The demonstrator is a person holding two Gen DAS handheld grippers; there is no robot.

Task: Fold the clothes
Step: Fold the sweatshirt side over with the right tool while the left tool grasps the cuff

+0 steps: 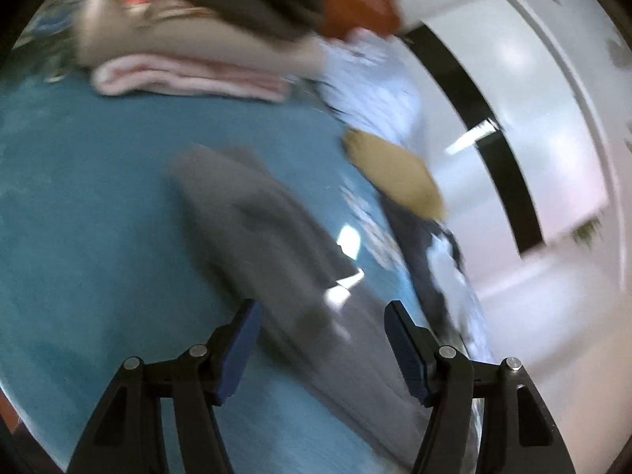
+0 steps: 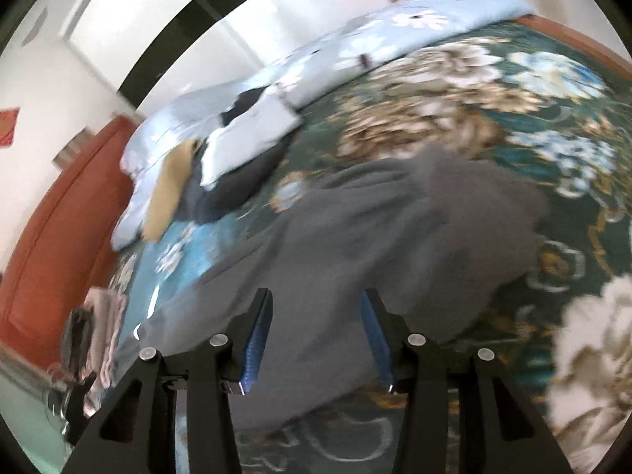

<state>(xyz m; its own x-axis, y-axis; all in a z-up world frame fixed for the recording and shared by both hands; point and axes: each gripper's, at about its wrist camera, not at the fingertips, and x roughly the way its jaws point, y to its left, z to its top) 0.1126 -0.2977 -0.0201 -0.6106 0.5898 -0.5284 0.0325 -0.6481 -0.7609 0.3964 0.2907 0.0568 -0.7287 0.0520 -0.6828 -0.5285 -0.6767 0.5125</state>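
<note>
garment [image 2: 379,237] on bedspread [image 2: 513,91], folded stack [image 1: 197,51] behind

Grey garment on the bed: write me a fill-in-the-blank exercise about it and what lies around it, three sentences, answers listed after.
1. The grey garment lies spread on a bedspread printed with a ____ pattern.
2. In the left wrist view, the bottom item of the folded stack is ____ in colour.
3. Nothing is gripped between the fingers of the right gripper or those of the left gripper; both stand ____.

Missing words: floral; pink; open
</note>
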